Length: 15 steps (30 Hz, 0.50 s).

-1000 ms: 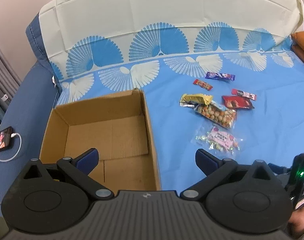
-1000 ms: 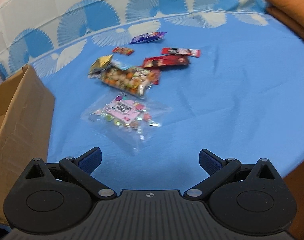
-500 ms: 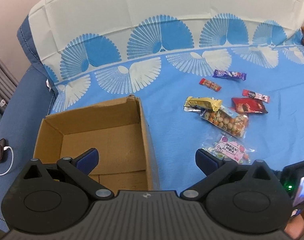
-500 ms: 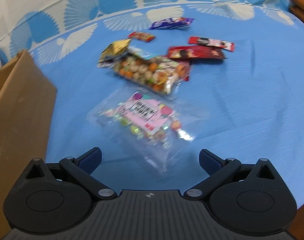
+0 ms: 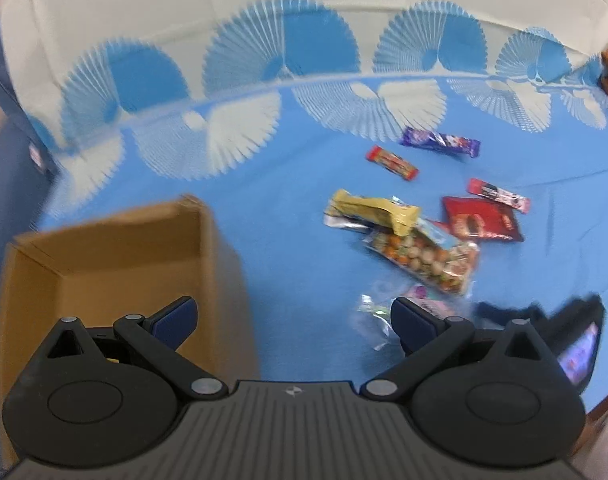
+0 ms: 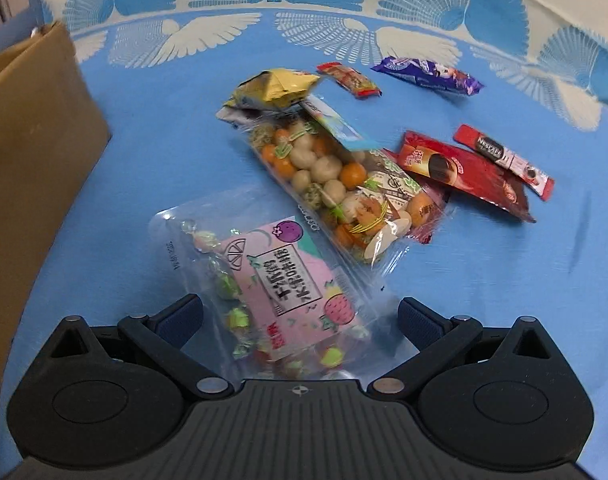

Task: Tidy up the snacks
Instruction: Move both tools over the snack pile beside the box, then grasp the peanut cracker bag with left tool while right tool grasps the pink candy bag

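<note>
1. Progress: nothing packed as far as I could see. The open brown cardboard box (image 5: 116, 256), lower left of the left wrist view, showed a bare floor in the part visible; my gripper body hid its near end.
2. All snacks lay on the blue fan-print cloth (image 6: 192, 128), right of the box:
   - clear bag of wrapped candies with a pink label (image 6: 280, 280), bottom centre of the right wrist view
   - clear bag of orange and white coated nuts (image 6: 336, 184), touching the candy bag's upper right corner
   - crumpled yellow foil packet (image 6: 276, 88), resting on the nut bag's top end
   - small red-orange bar (image 6: 350, 79) and purple wrapper bar (image 6: 428, 76), upper centre, apart from the pile
   - dark red flat sachet (image 6: 464, 172) and thin red stick sachet (image 6: 504, 156), right of the nut bag
3. Right gripper (image 6: 300, 312): fingers spread wide, just starting to close. The candy bag's lower end sat between them; pads weren't pressing on it yet, no grip.
4. Left gripper (image 5: 292, 316): fingers spread, pinching nothing. It hung over the box's right wall, frame blurred.
5. Judgement: first pick in hand, candy bag. Seven items were left to move into the box.
6. Risk: slippery film on the bag could slide out of a shallow pinch.
</note>
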{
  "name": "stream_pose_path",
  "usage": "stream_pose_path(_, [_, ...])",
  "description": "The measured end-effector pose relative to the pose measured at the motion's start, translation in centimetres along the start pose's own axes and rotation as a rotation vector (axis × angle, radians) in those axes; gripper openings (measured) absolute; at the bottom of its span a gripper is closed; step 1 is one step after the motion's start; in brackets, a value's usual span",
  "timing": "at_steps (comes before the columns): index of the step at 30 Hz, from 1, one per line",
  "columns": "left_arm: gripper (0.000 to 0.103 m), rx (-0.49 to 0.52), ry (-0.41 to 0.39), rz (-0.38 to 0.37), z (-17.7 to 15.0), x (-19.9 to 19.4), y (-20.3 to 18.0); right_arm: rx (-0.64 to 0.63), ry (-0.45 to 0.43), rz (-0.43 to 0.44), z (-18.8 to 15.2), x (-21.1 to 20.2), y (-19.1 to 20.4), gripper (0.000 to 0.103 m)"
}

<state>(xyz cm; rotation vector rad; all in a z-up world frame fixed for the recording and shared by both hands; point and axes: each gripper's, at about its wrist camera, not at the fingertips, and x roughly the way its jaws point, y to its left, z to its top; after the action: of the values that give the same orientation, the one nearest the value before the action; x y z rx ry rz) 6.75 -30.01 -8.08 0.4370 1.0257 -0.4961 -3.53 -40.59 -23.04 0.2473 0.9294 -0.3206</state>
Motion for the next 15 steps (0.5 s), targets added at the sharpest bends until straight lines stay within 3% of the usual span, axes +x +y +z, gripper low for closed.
stream_pose_path(2, [0.103, -0.046, 0.039, -0.040, 0.5, 1.7, -0.4, 0.080, -0.059, 0.017, -0.5, -1.2, -1.9, 0.062])
stream_pose_path(3, [0.103, -0.071, 0.059, -0.064, 0.7, 2.7, -0.9, 0.122, -0.088, 0.031, -0.9, -2.2, -3.0, 0.019])
stream_pose_path(4, [0.103, -0.091, 0.082, -0.094, 0.9, 3.7, -1.5, 0.156, -0.080, -0.003, -1.3, -2.8, -3.8, 0.001])
stream_pose_path(6, [0.103, -0.109, 0.137, -0.158, 1.2, 5.9, -3.0, 0.222, -0.027, -0.111, -2.7, -3.4, -5.9, 0.000])
stream_pose_path(9, [0.103, -0.122, 0.184, -0.214, 1.6, 8.8, -5.6, 0.398, -0.046, -0.043, -4.8, -5.3, -9.5, 0.003])
stream_pose_path(11, [0.103, -0.128, 0.199, -0.212, 2.2, 10.8, -7.3, 0.399, -0.064, -0.037, -5.3, -6.4, -9.9, 0.030])
stream_pose_path(12, [0.103, -0.138, 0.204, -0.210, 2.6, 11.8, -8.1, 0.389, -0.077, -0.046, -5.6, -6.9, -9.7, 0.064])
stream_pose_path(13, [0.103, -0.155, 0.228, -0.201, 3.0, 12.9, -8.6, 0.385, -0.092, -0.047, -5.9, -7.4, -9.6, 0.082])
stream_pose_path(15, [0.103, -0.209, 0.268, -0.188, 3.8, 14.8, -9.2, 0.374, -0.104, -0.013, -6.0, -7.6, -9.6, 0.081])
